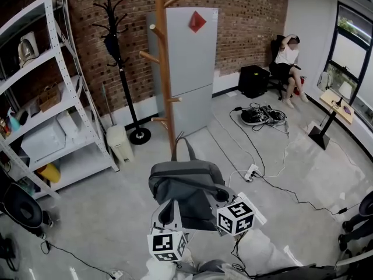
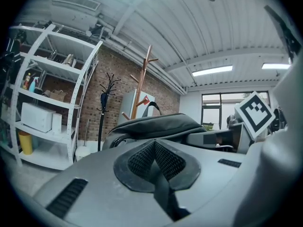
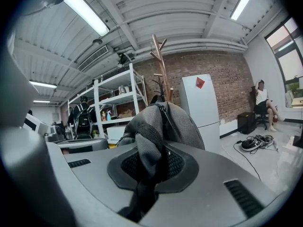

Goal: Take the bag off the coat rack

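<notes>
The grey backpack (image 1: pixel 186 188) hangs in the air between my two grippers, a short way in front of the wooden coat rack (image 1: pixel 165 80) and clear of its pegs. My left gripper (image 1: pixel 169 213) is at the bag's near left side, and in the left gripper view (image 2: pixel 156 163) it is shut on a thin dark strap, with the bag's body (image 2: pixel 156 124) just beyond. My right gripper (image 1: pixel 220 196) is at the bag's near right side. The right gripper view shows it (image 3: pixel 151 167) shut on a padded mesh shoulder strap (image 3: pixel 144 145), with the bag (image 3: pixel 182 122) upright behind.
A black coat stand (image 1: pixel 119 51) and a white bin (image 1: pixel 120 143) stand left of the rack, and a tall white cabinet (image 1: pixel 192 69) right behind it. Metal shelving (image 1: pixel 64 98) fills the left. Cables and a power strip (image 1: pixel 252 171) lie on the floor. A person (image 1: pixel 287 60) sits far right.
</notes>
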Action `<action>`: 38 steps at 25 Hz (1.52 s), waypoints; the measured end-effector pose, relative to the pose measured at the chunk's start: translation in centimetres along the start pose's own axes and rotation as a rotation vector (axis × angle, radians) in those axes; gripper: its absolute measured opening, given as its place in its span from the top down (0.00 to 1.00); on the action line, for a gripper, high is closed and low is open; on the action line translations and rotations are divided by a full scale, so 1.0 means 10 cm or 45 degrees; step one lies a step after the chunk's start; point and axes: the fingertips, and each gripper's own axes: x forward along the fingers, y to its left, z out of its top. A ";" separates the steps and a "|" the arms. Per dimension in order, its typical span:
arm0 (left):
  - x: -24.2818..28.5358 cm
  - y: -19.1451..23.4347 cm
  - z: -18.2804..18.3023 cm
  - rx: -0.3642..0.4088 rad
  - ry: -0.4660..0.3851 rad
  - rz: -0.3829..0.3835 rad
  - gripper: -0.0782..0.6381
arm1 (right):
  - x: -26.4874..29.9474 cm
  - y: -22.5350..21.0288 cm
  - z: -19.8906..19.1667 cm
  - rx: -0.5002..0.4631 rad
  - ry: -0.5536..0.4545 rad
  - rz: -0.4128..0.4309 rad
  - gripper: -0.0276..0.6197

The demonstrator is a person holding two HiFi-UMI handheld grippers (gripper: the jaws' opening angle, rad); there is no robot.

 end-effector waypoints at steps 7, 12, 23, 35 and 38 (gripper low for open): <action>-0.31 -0.28 0.01 0.032 -0.013 0.003 0.89 | -0.31 0.07 -0.17 0.040 0.015 0.011 0.90; -0.54 -0.33 0.02 0.050 -0.025 0.048 0.89 | -0.51 0.16 -0.25 0.045 0.024 0.019 0.90; -0.75 -0.25 0.05 0.046 -0.033 0.036 0.89 | -0.64 0.38 -0.31 0.069 0.023 -0.010 0.90; -0.91 -0.09 0.16 0.041 -0.058 0.021 0.89 | -0.67 0.62 -0.34 0.078 0.026 -0.051 0.90; -0.92 -0.11 0.20 0.044 -0.068 0.007 0.89 | -0.69 0.70 -0.35 0.076 0.025 -0.052 0.90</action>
